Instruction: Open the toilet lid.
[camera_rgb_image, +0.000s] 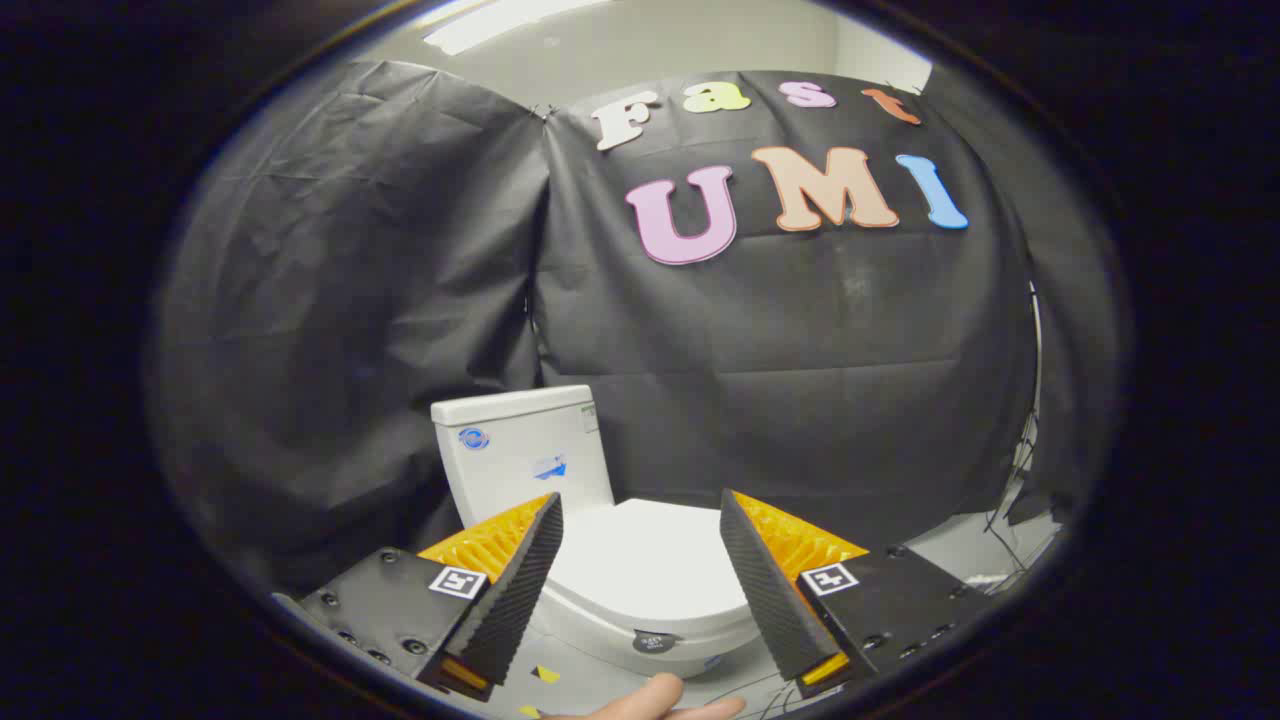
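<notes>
Against black cloth (800, 350), one toilet (560, 470), lid (650, 565) seemingly down, beyond the spread tool (640, 505).

You are facing a corner seam (540, 250) where two sheets of black cloth meet. Left of the seam, the wrinkled side cloth (350, 300) hangs in loose folds. Right of it, the back cloth (800, 400) hangs flatter, with a few horizontal creases. Above the seam you see a pale wall (680, 45) and, just left of it, a bright ceiling light (490, 22). Far right of the seam and lower down, thin dark cables (1012, 505) trail onto a pale grey floor (955, 550).
</notes>
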